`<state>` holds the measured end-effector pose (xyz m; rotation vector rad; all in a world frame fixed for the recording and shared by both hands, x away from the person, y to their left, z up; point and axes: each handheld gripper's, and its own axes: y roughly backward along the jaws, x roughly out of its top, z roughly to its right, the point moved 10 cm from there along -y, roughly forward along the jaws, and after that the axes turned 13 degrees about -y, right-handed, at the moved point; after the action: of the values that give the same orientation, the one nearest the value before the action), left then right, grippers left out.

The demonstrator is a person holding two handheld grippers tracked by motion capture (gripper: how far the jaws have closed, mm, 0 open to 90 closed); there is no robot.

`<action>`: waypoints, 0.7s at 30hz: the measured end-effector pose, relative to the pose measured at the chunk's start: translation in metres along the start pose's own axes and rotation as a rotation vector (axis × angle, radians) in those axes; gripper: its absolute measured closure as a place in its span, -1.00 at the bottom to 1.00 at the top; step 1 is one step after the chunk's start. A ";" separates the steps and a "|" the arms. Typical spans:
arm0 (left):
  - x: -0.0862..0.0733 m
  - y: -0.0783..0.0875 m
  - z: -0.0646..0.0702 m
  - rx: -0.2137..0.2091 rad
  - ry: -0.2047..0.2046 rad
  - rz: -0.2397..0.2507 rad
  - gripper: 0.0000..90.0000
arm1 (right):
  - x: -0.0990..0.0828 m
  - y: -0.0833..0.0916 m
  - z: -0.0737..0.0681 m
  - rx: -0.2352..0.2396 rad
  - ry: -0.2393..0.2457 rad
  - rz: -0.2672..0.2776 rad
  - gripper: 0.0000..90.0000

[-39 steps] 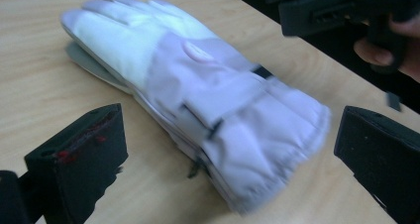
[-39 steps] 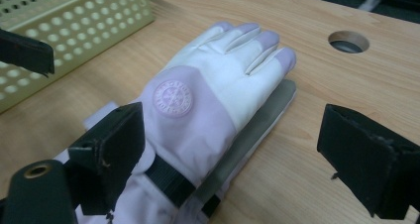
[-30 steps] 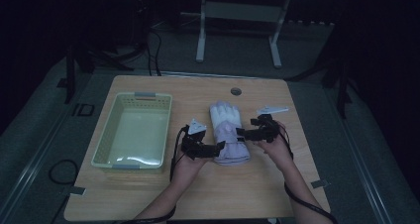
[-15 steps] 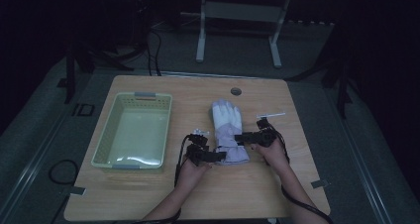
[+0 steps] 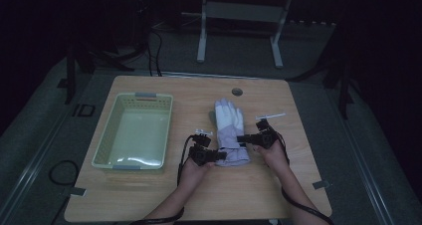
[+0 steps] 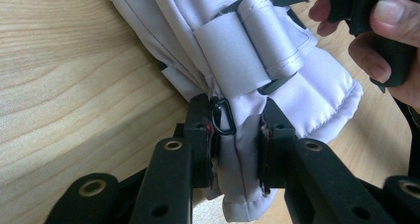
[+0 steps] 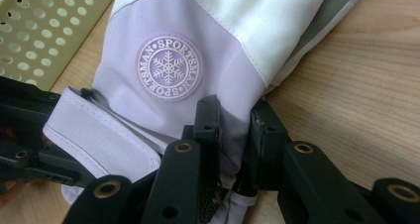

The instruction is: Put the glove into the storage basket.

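— Two tongs are clamped on one glove [image 5: 228, 130], whose cuff lies on the surface [image 5: 149, 195] beside the basket [image 5: 134, 130]: the left tongs [image 6: 236, 135] pinch the cuff edge by its small ring, the right tongs [image 7: 233, 130] the opposite edge; both have just been closing.

— How should the lift be done?

— Both sides should be raised together and level (the padded fabric may slip). One basket, one glove, two tongs are counted.
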<state>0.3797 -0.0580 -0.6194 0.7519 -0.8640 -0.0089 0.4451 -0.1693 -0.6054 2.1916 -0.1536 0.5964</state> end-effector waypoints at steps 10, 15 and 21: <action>0.018 0.018 0.009 -0.011 -0.048 -0.002 0.65 | 0.012 0.018 -0.017 -0.025 0.044 0.047 0.72; 0.027 0.032 0.015 0.002 -0.089 0.004 0.65 | 0.018 0.028 -0.029 -0.011 0.063 0.070 0.72; 0.034 0.049 0.017 0.004 -0.121 0.003 0.65 | 0.024 0.036 -0.046 -0.003 0.085 0.096 0.72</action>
<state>0.3767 -0.0416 -0.5591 0.7598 -0.9806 -0.0510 0.4385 -0.1550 -0.5436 2.1608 -0.2152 0.7407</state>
